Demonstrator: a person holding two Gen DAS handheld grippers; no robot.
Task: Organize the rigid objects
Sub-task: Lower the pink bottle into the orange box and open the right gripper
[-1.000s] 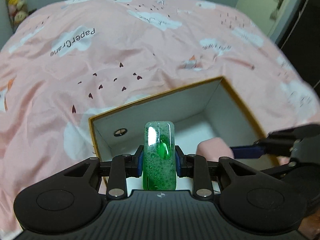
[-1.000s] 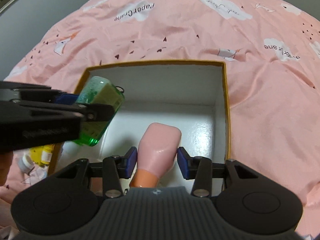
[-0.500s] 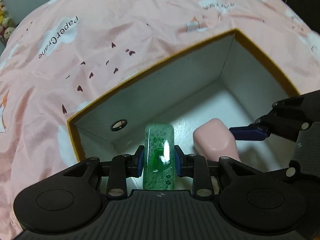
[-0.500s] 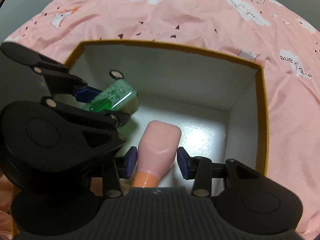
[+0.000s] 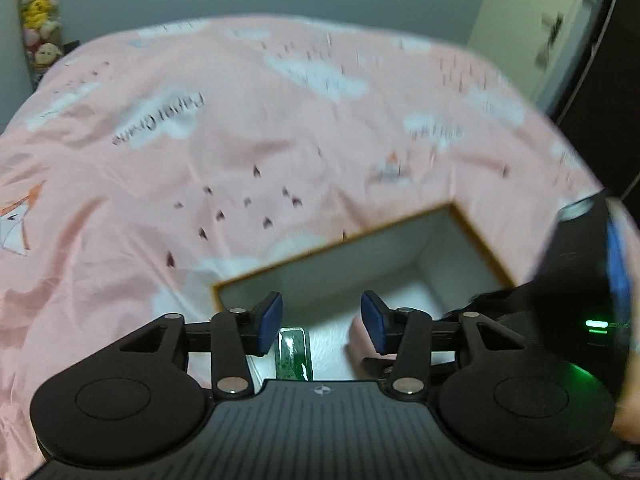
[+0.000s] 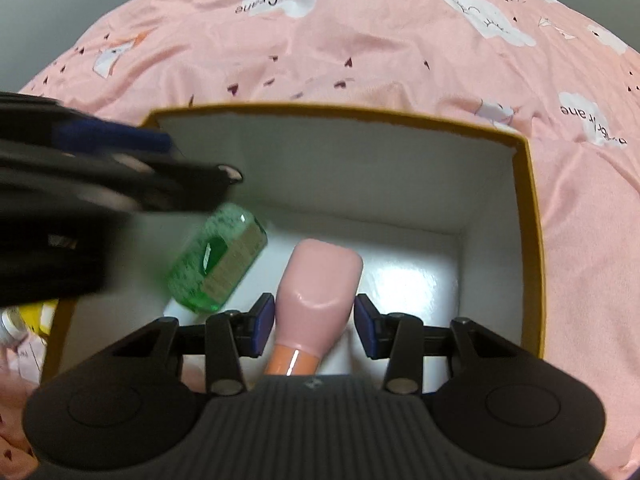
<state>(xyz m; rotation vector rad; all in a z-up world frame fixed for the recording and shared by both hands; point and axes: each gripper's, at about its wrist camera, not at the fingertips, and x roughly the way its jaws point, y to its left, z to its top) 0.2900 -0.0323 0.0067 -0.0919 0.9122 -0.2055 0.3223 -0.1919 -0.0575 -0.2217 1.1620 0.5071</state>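
Observation:
A white box with a mustard rim [image 6: 532, 216] sits on the pink bedspread; its rim also shows in the left wrist view [image 5: 476, 232]. A green bottle [image 6: 218, 262] lies on the box floor at the left; it shows below the pads in the left wrist view [image 5: 293, 354]. My left gripper [image 5: 321, 322] is open and empty above it. A pink bottle with an orange neck [image 6: 318, 296] lies on the box floor. My right gripper [image 6: 315, 326] is open around it, pads apart from its sides.
The pink cloud-print bedspread [image 5: 240, 140] surrounds the box. A yellow item and a small bottle [image 6: 24, 320] lie outside the box's left wall. Plush toys [image 5: 40, 20] and a door [image 5: 532, 28] are at the room's edges.
My left gripper opened, released the green bottle into the box and rose. My right gripper opened wider around the pink bottle, which now rests on the box floor.

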